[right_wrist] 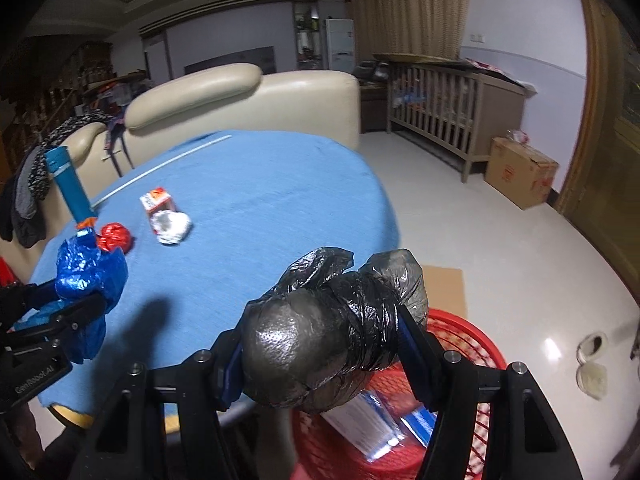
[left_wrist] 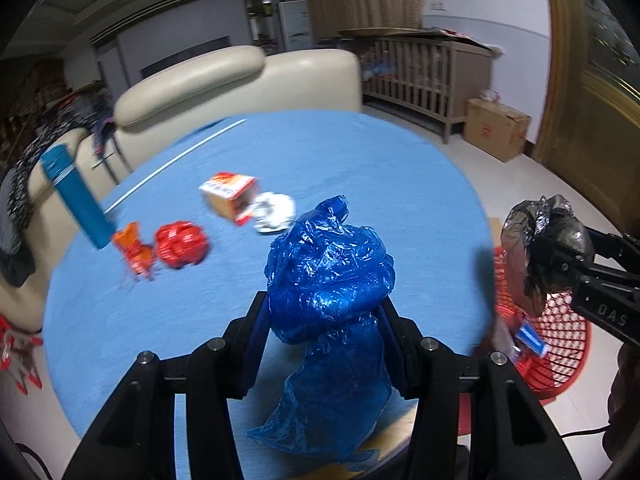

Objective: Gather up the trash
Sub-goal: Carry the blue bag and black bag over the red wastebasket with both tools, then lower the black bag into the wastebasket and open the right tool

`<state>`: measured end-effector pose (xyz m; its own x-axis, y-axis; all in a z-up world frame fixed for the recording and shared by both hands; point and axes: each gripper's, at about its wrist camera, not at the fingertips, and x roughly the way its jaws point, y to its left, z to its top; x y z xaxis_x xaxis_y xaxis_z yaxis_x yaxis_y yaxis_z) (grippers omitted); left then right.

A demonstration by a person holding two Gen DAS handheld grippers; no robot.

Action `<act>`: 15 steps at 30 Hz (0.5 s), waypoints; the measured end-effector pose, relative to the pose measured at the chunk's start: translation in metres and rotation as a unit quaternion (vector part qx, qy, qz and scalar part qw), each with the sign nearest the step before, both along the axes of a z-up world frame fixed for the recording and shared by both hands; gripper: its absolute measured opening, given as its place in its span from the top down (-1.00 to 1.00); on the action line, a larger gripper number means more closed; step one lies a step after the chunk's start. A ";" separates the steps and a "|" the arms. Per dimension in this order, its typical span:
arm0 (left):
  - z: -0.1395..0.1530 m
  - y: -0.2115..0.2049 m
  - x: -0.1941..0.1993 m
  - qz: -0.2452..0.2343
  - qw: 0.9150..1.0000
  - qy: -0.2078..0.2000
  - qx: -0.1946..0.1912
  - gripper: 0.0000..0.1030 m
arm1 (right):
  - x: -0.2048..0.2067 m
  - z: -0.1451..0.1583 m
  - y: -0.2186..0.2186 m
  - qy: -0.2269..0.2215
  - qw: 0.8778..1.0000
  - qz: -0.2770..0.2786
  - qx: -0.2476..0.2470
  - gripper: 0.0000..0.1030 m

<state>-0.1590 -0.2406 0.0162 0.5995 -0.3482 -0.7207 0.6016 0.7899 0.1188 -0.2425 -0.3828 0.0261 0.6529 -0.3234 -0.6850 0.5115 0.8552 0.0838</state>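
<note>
Left gripper clenched on blue bag, above counter edge. Right gripper clenched on black bag, over red basket beside counter. Carton, foil, red wrappers on counter.

A cream leather sofa is seen behind the blue-covered tabletop. A wooden crib is placed against the far wall, with a cardboard box set just beside it on the pale floor.
</note>
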 end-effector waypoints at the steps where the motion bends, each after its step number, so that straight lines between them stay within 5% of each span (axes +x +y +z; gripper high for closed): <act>1: -0.001 -0.005 -0.002 -0.010 1.000 0.009 -0.003 -0.03 | -0.005 -0.001 -0.004 0.001 1.000 -0.006 0.001 -0.32; 15: -0.006 -0.063 -0.044 -0.085 0.996 0.021 0.012 -0.03 | -0.070 0.001 -0.045 -0.012 0.997 -0.074 0.012 -0.32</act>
